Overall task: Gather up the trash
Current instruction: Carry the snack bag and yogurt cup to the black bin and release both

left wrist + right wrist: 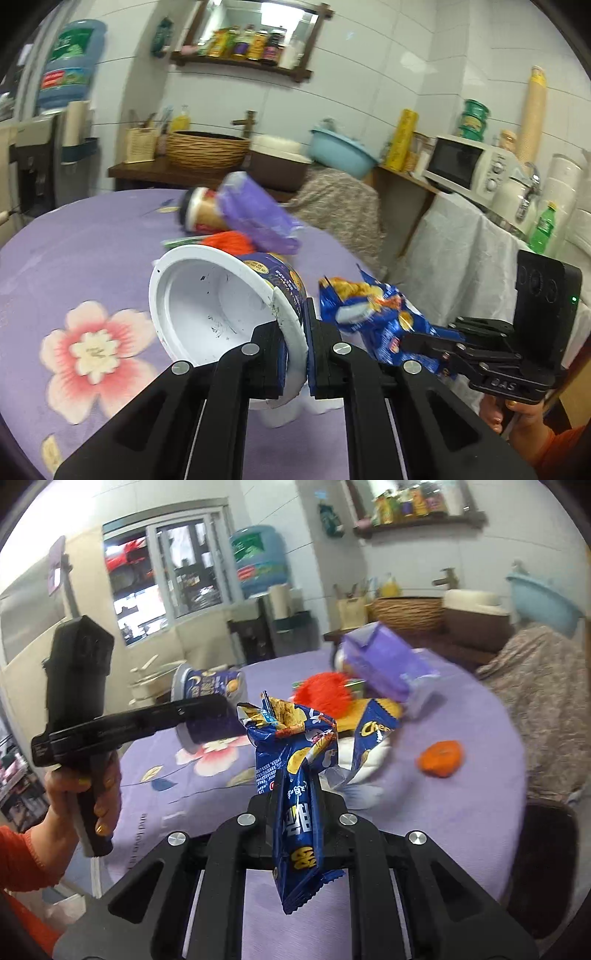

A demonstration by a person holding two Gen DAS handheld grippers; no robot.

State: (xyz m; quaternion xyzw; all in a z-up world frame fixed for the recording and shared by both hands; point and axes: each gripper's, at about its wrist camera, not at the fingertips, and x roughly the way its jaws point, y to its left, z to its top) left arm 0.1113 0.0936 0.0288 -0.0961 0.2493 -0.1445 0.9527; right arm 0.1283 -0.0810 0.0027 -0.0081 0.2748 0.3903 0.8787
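My left gripper (295, 332) is shut on the rim of a white and dark blue paper cup (221, 302), held tilted above the table; it also shows in the right wrist view (210, 698). My right gripper (297, 794) is shut on a crumpled blue snack bag (295, 768), held up above the table; the bag also shows in the left wrist view (373, 314). On the table lie a purple carton (384, 661), a red fuzzy thing (325, 690), a blue Cheetos bag (376, 731) and an orange peel (439, 757).
The round table has a purple flowered cloth (92, 258). A covered chair (535, 701) stands at its far right. Behind are a wicker basket (207, 151), a blue basin (340, 151), a microwave (465, 166) and a water dispenser (258, 561).
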